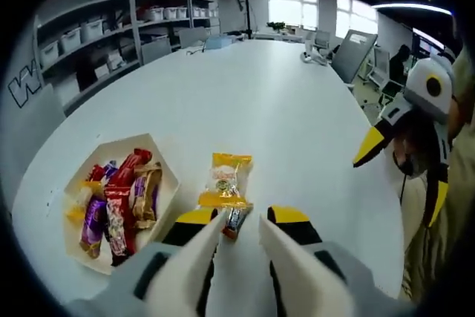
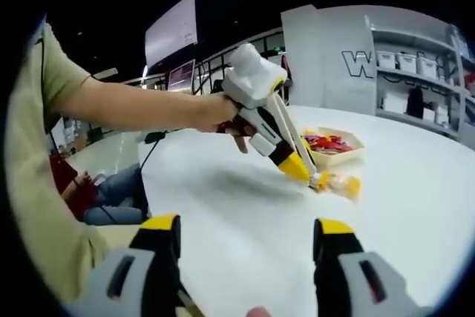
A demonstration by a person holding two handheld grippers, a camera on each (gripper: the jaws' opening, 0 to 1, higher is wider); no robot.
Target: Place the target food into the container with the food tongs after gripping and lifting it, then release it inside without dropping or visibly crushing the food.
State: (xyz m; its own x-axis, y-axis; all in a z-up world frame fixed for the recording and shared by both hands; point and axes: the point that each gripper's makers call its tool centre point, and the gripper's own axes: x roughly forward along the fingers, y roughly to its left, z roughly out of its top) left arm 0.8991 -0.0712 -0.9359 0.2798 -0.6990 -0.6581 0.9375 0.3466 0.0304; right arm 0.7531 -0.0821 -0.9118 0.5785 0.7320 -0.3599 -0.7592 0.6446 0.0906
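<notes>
- Step in hand, as judged: the grasp of the target food. A wrapped snack with an orange-yellow wrapper (image 1: 225, 180) is seen lying on the white desk (image 1: 297, 124), just beside the tray-like container (image 1: 165, 155), which is already loaded with other wrapped sweets (image 1: 119, 202).
- Left hand-held gripper (image 1: 240, 222): the jaws are seen narrowly parted, with white tong blades running forward between them. The tips are closing in around a small dark wrapped piece (image 1: 236, 219) at the near end of the orange-yellow snack. Whether a firm hold is made cannot be told.
- In the right gripper view the same left hand-held gripper (image 2: 310, 176) is seen tilted down to the desk, its tip at the snack (image 2: 340, 183), with the container (image 2: 332, 155) just behind.
- Right hand-held gripper (image 2: 249, 237): the jaws are held wide apart, nothing is gripped, and it is kept well apart from the snack.
- Next move, as judged: a gentle closing on the wrapper is called for, then a lift and a short carry sideways over the container rim, followed by release low inside.
- Risk noted: the slick wrapper may slip, or the contents may be crushed.
</notes>
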